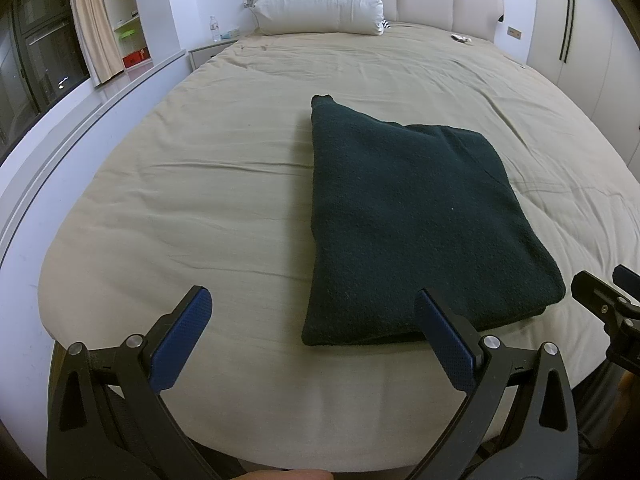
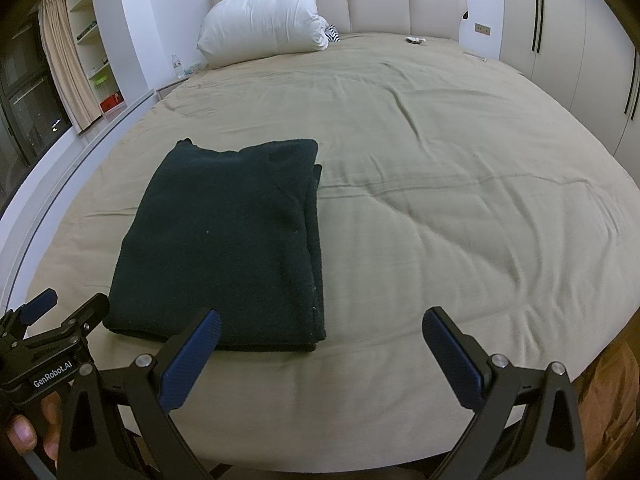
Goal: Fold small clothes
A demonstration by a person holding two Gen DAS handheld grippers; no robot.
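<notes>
A dark green knitted garment [image 1: 416, 224] lies folded into a neat rectangle on the beige bedspread [image 1: 224, 184], near the foot of the bed, its layered edges stacked along the right side as the right wrist view shows it [image 2: 224, 240]. Both tools hang just short of it over the foot edge. The left gripper [image 1: 314, 320] has its blue-padded fingers spread wide with nothing between them, the right-hand pad overlapping the garment's near corner in the picture, though whether it touches the cloth I cannot tell. The right gripper [image 2: 322, 340] is likewise wide apart and holds nothing, its left pad in front of the garment's near edge. A hand [image 2: 32, 428] grips the left tool's handle. At the head of the bed a white pillow [image 2: 260, 20] leans against the padded headboard [image 2: 400, 0].
</notes>
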